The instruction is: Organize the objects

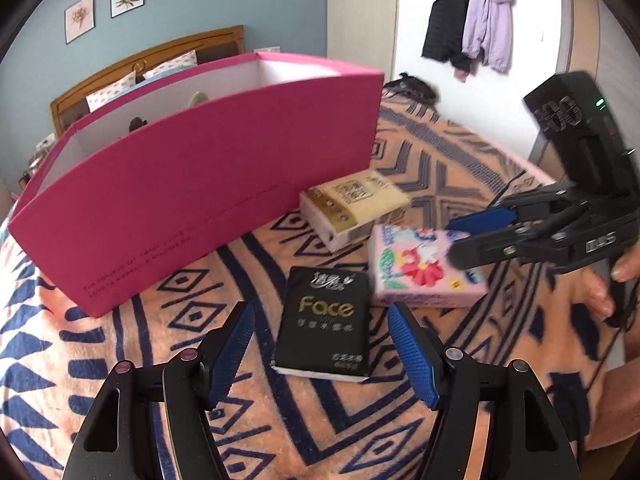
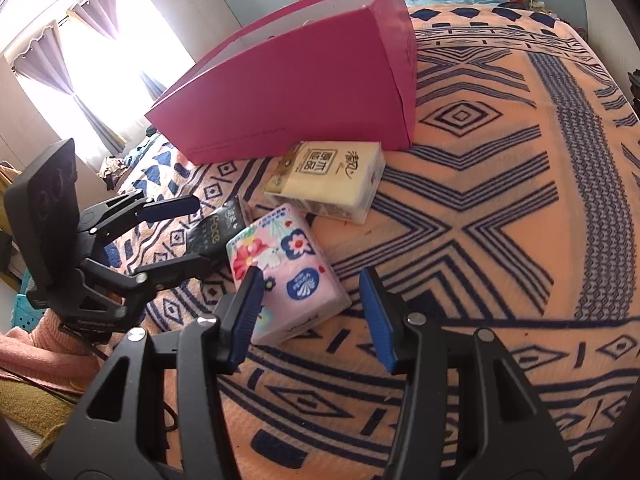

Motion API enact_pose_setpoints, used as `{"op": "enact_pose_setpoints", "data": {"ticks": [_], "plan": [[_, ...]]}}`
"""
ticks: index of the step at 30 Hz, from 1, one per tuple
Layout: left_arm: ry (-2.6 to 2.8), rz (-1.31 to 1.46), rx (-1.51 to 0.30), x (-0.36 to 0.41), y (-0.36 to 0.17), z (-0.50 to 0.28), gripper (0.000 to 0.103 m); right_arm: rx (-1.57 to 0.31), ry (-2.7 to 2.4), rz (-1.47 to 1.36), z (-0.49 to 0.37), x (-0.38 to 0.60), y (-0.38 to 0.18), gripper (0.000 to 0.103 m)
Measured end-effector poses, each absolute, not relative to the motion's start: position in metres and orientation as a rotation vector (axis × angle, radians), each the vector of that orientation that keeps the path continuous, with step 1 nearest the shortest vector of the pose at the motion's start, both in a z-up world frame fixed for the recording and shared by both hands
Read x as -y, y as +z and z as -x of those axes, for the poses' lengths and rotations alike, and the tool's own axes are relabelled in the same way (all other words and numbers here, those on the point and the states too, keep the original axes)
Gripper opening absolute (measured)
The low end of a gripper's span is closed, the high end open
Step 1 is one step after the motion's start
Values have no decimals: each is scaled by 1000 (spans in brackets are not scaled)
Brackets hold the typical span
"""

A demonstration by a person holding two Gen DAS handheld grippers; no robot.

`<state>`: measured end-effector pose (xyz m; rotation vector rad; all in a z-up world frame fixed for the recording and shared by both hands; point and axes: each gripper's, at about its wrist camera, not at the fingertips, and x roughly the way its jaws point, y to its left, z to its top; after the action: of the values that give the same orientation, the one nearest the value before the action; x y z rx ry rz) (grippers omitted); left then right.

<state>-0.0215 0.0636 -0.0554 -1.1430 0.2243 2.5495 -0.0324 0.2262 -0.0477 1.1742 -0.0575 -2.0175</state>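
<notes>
Where the left wrist view looks down, three tissue packs lie on the blanket (image 1: 460, 168) before one pink box (image 1: 208, 184): black pack (image 1: 324, 324), yellow pack (image 1: 354, 206), floral pack (image 1: 420, 268). Left gripper (image 1: 322, 354) gapes wide, empty; box contents barely show.

Right wrist view: right gripper (image 2: 312, 312) spread, empty, one finger overlapping the floral pack (image 2: 288, 268); black pack (image 2: 218, 232) half hidden; bare blanket rightward.

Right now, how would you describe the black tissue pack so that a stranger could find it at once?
Start at the big pink box on the orange patterned blanket. In front of it lie three tissue packs; the black tissue pack is between the open left gripper fingers. Only it is black with gold "Face" lettering; the others are cream and floral pink.
</notes>
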Motion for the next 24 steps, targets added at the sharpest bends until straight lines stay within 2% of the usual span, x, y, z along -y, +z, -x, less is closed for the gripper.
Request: {"op": "enact_pose_setpoints", "data": {"ticks": [6, 11, 14, 18, 21, 22, 24], "plan": [[2616, 1257, -232, -55, -68, 33, 68, 89, -2019, -1181, 28, -229, -49, 52], [2724, 1324, -121, -29, -65, 41, 67, 99, -2023, -1183, 24, -231, -49, 52], [2706, 1236, -26, -22, -53, 32, 66, 102, -2024, -1180, 20, -232, -49, 52], [2583, 1135, -5, -37, -42, 19, 66, 126, -2025, -1179, 17, -234, -49, 52], [2468, 1138, 11, -56, -45, 23, 59, 146, -2002, -1174, 15, -234, -49, 52], [2446, 1142, 7, -62, -47, 25, 53, 153, -1999, -1176, 16, -234, -50, 51], [2422, 1162, -7, -73, -52, 28, 46, 145, -2007, -1180, 16, -233, -51, 40]]}}
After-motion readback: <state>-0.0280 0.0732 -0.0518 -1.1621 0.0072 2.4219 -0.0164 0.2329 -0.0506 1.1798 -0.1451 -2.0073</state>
